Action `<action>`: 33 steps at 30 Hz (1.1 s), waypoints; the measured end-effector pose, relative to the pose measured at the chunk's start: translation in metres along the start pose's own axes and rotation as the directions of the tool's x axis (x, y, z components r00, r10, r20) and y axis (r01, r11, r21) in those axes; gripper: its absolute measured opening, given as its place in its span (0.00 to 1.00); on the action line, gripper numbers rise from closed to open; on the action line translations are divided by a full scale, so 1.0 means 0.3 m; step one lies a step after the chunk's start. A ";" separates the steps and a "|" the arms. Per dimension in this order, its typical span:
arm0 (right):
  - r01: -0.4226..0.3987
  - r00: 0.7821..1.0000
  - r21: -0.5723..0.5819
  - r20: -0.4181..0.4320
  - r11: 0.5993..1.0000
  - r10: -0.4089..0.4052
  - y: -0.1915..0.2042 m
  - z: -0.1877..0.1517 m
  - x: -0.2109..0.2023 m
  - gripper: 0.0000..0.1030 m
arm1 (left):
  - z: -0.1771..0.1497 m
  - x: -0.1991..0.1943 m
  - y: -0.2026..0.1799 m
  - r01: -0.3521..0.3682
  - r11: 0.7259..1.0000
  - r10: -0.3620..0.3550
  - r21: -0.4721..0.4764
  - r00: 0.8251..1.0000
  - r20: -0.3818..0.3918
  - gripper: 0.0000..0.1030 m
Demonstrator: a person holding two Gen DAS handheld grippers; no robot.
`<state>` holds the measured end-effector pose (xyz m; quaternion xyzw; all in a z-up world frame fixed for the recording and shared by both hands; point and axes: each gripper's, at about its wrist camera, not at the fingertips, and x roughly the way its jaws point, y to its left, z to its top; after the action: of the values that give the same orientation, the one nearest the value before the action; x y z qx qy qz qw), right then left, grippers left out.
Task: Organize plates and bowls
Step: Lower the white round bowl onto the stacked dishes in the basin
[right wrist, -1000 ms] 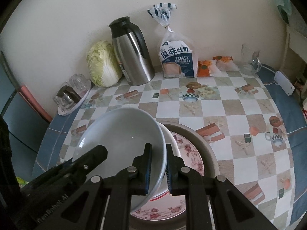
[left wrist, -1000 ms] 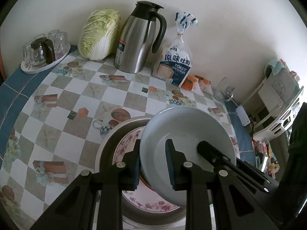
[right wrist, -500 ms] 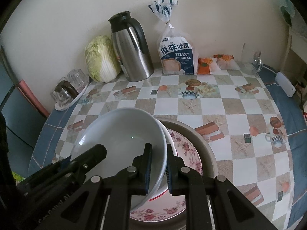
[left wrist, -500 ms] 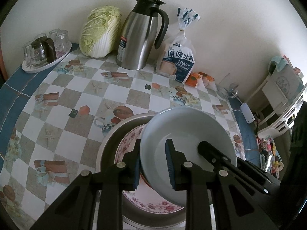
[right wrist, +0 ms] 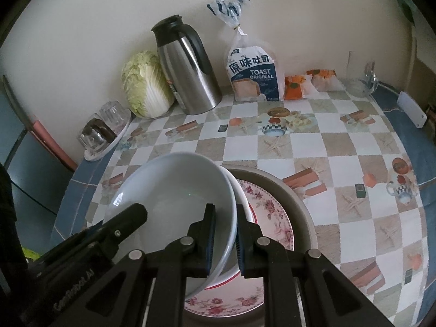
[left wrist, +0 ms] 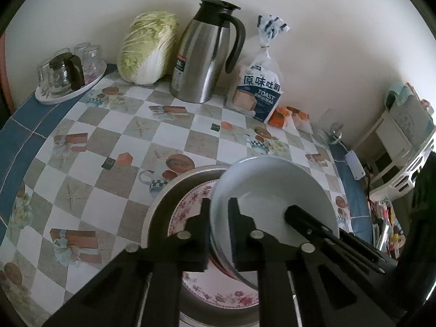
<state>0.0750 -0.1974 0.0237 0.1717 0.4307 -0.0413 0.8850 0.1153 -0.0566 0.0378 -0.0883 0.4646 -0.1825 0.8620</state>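
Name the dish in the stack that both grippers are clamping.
The plain white bowl, topmost, held by left gripper and right gripper; the pink floral plate lies ungripped beneath.

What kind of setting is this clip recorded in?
Likely a home kitchen or dining corner: a table under a patterned cloth, holding a thermos jug, a napa cabbage and bagged toast.

The white bowl point(right wrist: 177, 190) hides most of the smaller bowl point(right wrist: 241, 193) under it and much of the floral plate point(right wrist: 272, 218). Both hand-held gripper bodies cover the plate's near edge. Small packets point(left wrist: 280, 114) beside the bread are too blurred to read, possibly snacks.
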 end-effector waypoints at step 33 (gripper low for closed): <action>-0.159 0.979 0.102 0.142 0.982 0.143 -0.074 -0.018 -0.016 0.17 | -0.001 0.001 0.005 0.023 1.000 -0.023 -0.017 1.000 0.014 0.06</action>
<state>0.0629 -0.2168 0.0184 0.2507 0.3528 -0.0098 0.9014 0.1156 -0.0554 0.0369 -0.1022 0.4590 -0.1877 0.8624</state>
